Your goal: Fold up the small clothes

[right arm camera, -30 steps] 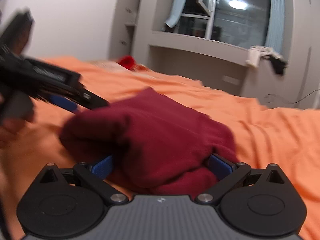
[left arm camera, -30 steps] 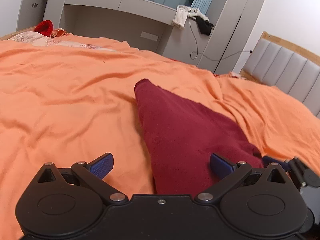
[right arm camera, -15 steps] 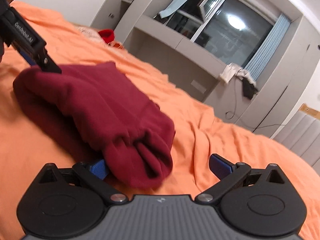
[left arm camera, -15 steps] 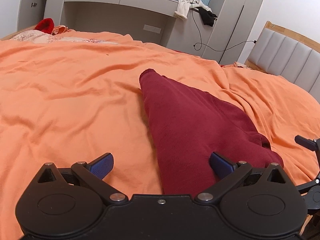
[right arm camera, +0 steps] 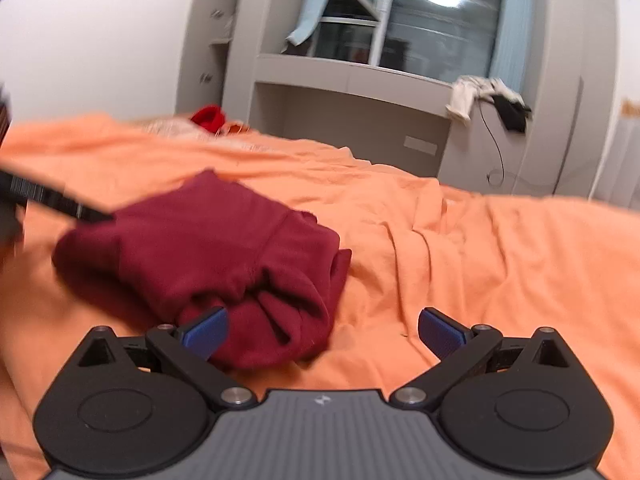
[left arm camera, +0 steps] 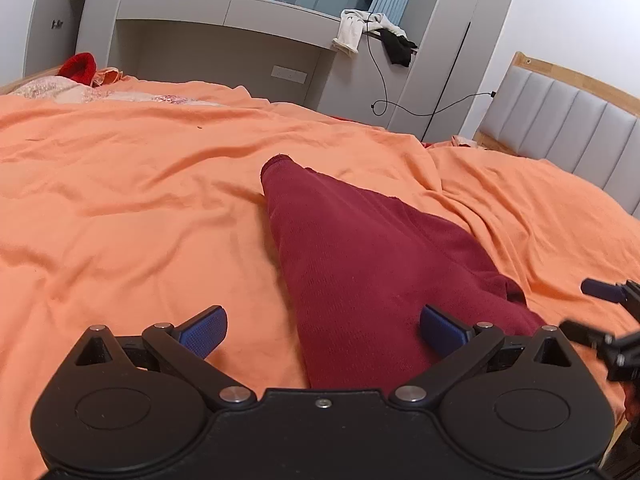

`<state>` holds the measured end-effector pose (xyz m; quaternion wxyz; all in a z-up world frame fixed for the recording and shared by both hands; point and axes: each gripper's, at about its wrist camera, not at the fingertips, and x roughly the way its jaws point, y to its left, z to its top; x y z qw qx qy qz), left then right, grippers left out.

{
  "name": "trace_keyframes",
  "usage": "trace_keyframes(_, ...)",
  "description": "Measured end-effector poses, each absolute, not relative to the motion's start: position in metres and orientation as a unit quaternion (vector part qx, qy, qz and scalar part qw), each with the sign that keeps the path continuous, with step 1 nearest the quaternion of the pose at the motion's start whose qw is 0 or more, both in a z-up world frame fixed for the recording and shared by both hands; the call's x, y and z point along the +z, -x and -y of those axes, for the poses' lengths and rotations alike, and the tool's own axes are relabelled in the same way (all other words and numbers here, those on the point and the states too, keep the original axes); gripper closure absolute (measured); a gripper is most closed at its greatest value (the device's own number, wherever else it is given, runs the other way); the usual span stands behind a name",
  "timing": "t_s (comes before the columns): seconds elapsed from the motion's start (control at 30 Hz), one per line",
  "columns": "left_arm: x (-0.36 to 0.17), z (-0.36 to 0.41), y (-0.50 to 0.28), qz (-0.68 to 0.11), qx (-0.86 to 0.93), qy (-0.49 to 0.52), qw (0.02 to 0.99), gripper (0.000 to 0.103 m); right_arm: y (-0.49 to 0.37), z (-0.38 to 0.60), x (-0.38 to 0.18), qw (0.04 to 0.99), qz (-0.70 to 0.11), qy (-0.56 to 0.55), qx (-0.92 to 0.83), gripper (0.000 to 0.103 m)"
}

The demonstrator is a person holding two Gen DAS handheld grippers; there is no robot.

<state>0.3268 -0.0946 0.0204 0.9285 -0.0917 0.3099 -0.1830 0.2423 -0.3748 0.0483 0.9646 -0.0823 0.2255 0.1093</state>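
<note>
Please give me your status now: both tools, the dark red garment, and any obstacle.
Left tool open, right tool open. Dark red garment folded, lying free on orange bedsheet. No obstacle near.

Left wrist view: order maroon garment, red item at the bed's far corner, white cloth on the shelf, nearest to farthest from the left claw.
1. Maroon garment: lies on the orange bedsheet, reaching between the open fingers of the left claw.
2. Red item: far left corner of the bed.
3. White cloth: draped on the shelf edge beyond the bed, upper right.
</note>
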Motion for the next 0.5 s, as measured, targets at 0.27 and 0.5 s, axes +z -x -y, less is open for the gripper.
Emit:
trace_keyframes(0.27,0.019,0.094,-0.326,-0.310,-0.181,0.087,0.929,0.001,-0.259,0.378,0.048,0.970,-0.218,-0.021,0.104,0.000)
trace_keyframes(0.5,0.018,0.096,-0.325,-0.308,-0.182,0.080,0.930,0.000,-0.277,0.373,0.039,0.966,-0.234,-0.051,0.101,0.000)
